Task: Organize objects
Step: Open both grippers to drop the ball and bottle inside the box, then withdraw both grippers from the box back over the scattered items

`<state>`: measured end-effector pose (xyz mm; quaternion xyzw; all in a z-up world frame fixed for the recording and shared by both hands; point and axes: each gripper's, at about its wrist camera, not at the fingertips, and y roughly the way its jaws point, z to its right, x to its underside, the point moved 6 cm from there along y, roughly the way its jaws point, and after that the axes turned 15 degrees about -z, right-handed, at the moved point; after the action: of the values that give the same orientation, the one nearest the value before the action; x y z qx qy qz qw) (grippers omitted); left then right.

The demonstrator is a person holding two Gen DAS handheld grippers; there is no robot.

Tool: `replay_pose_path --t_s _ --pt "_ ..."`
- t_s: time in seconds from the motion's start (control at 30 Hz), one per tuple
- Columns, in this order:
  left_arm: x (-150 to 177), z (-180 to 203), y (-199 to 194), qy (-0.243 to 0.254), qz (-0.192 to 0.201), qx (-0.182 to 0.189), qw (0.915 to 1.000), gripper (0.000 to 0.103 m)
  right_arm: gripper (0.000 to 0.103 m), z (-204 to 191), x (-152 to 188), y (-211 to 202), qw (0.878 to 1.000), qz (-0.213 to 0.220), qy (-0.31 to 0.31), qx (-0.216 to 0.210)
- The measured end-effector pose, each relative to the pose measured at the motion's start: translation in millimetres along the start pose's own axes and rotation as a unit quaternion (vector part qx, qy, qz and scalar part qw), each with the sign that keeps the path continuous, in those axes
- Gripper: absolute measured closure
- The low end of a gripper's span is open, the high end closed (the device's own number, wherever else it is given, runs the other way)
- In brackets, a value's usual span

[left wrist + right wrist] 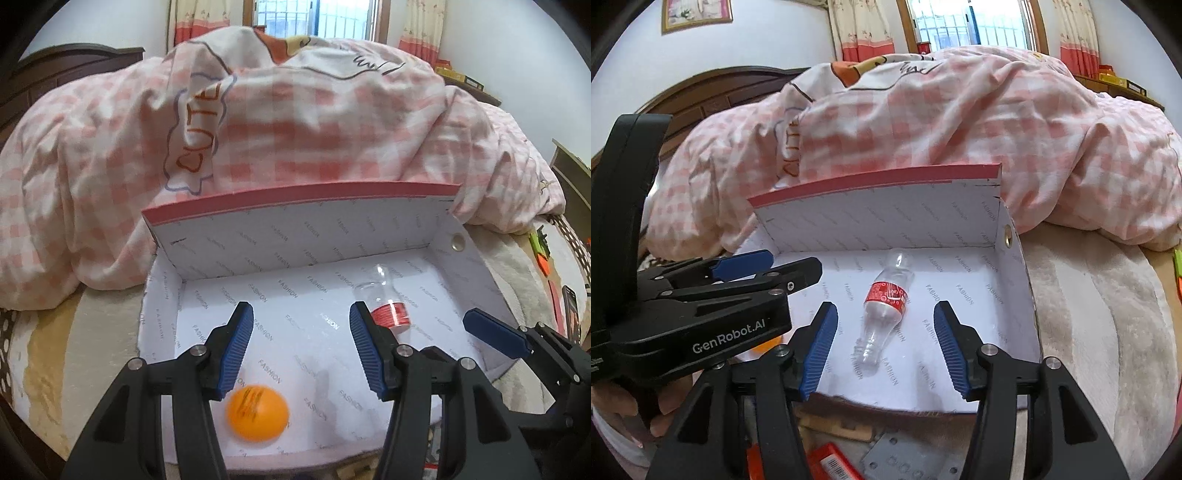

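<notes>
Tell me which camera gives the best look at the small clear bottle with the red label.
The right wrist view. There the bottle lies in full sight on the box floor, between the open right gripper fingers, neck toward the camera. In the left wrist view the left gripper finger hides part of its label, and its clear body is faint.

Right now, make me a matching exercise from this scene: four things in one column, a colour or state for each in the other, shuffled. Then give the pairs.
Things:
1. ball
2. bottle
3. box
4. quilt

States:
A. pink and white checks, heaped behind the box
B. orange, on the box floor
C. clear with a red label, lying on its side
D. lid up, white lining printed FASHION

Pairs: 1-B, 2-C, 3-D, 4-A
</notes>
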<state>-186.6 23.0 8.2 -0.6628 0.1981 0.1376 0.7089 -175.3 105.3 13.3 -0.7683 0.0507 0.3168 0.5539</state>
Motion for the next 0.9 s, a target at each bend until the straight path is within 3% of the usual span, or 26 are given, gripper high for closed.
replay_pose_path --t_s 0.33,0.9 --pt "-12 12 -16 0.009 0.012 0.001 0.9999 0.048 0.047 -4 7 -24 1.000 0.016 0.004 -0.011" --pt "37 17 -42 0.017 0.002 0.001 0.9999 0.048 0.047 -17 51 -41 1.000 -0.012 -0.007 -0.027"
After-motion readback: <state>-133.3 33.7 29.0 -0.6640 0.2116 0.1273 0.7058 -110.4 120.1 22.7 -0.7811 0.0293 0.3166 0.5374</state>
